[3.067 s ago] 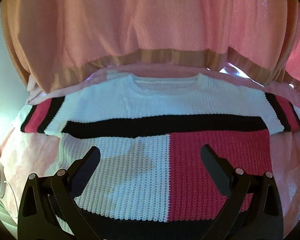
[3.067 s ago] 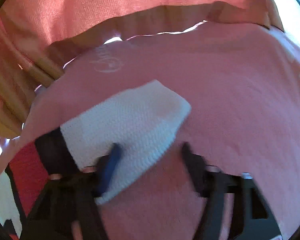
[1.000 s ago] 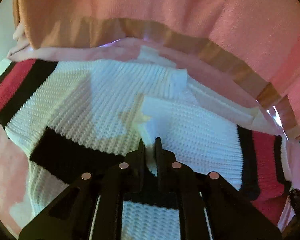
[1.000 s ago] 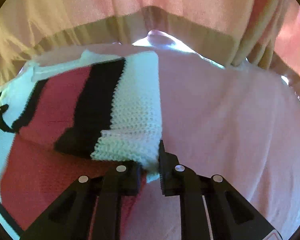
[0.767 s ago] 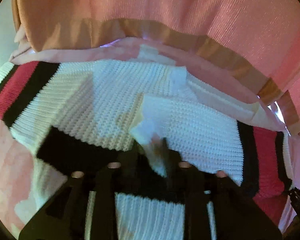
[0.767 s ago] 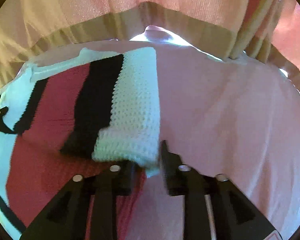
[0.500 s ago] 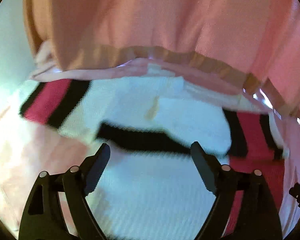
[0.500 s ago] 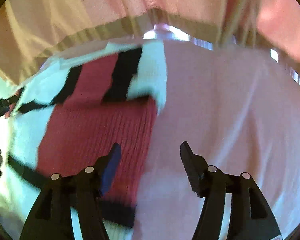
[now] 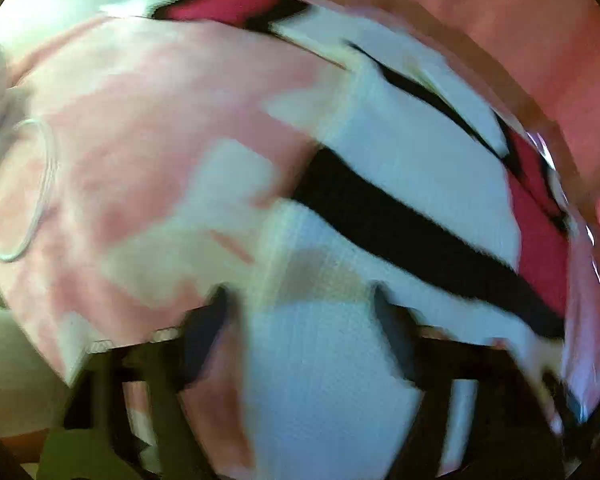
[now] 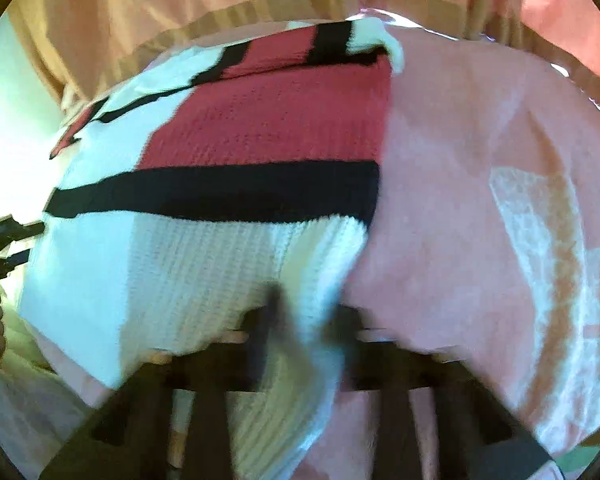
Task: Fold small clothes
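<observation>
The knit sweater (image 10: 228, 152) lies flat on the pink blanket (image 10: 480, 152), filling the frame's centre. The right gripper (image 10: 304, 320) pinches its white hem, likely to fold it upward; the left gripper (image 9: 300, 312) hangs spread over the opposite edge.

Home bedroom: pink blanket (image 10: 480, 168) under peach curtains (image 10: 140, 0).

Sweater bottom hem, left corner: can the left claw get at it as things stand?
Probably yes. The left claw is open, and the sweater edge lies between its fingers on the pink blanket, with nothing covering it. Motion blur hides whether it is touching yet.
</observation>
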The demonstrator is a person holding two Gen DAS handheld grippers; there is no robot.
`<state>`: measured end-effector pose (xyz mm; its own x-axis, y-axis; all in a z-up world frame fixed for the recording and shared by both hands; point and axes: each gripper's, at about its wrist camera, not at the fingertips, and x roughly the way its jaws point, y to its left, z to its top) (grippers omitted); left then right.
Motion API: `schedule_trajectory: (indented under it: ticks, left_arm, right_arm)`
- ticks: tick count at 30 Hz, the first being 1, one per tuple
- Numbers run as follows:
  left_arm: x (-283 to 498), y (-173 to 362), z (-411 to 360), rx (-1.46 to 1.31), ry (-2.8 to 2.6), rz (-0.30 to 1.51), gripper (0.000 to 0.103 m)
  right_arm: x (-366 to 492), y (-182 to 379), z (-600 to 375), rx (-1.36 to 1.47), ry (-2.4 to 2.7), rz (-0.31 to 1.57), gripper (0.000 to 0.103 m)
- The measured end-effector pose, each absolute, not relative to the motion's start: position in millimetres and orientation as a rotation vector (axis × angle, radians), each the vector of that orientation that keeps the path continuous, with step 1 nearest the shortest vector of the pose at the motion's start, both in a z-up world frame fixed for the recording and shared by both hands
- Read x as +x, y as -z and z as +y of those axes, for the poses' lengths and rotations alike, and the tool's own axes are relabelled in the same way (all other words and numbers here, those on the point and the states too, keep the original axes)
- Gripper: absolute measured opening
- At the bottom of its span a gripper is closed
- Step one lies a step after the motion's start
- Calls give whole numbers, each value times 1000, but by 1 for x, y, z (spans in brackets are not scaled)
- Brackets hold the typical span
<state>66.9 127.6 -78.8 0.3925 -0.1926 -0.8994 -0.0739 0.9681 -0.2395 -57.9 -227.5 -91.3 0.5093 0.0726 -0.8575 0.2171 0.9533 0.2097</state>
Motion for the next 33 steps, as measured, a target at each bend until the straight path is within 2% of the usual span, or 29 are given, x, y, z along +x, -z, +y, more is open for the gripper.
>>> schedule_trajectory:
  ticks: [1,3,6,9,12,15,16,17,18,19,23,25,30,31,32,33]
  left_arm:
    - [65,77,120,-234,103,1171,18]
    - [59,68,111,-205,140,1173,6]
    - [41,52,101,-175,190,1198,5]
    - [18,60,97,-97,178,1256,6]
    - [7,72,98,-48,127,1239,10]
    - [10,52,105,-122,126,1209,12]
    - [17,39,108,-145,132,1187,19]
    - [25,30,108,-161,134,1163,26]
    - [33,21,109,-177,138,1132,44]
    - [42,9,107,-189,135,1092,55]
    - [95,-17,84,-190,129,976,59]
    - [116,-22,72,-200,135,956,65]
    - [163,-16,38,-215,163,891,72]
    - [171,-11,33,-218,162,887,72]
    - [175,-7,33,-223,167,886,72]
    - [179,-4,30,-226,176,886,72]
  right_arm:
    - [-59,83,-232,306,93,1028,6]
    - [-69,61,-242,288,126,987,5]
    - [-104,24,-261,238,171,945,5]
    - [-125,42,-266,208,189,1056,4]
    - [-123,82,-261,203,178,1185,4]
    - [-113,57,-276,249,187,1095,9]
    - [-105,43,-285,257,196,1053,18]
    - [-94,30,-294,259,205,1008,36]
    - [-79,19,-304,261,208,965,45]
    - [-54,11,-319,269,203,930,57]
    - [33,28,-359,350,199,946,57]
    - [71,47,-370,396,195,969,57]
    - [127,100,-375,510,177,1057,57]
    - [131,108,-373,513,175,1056,44]
    - [130,107,-369,496,164,1030,16]
    - [135,103,-365,470,142,1023,16]
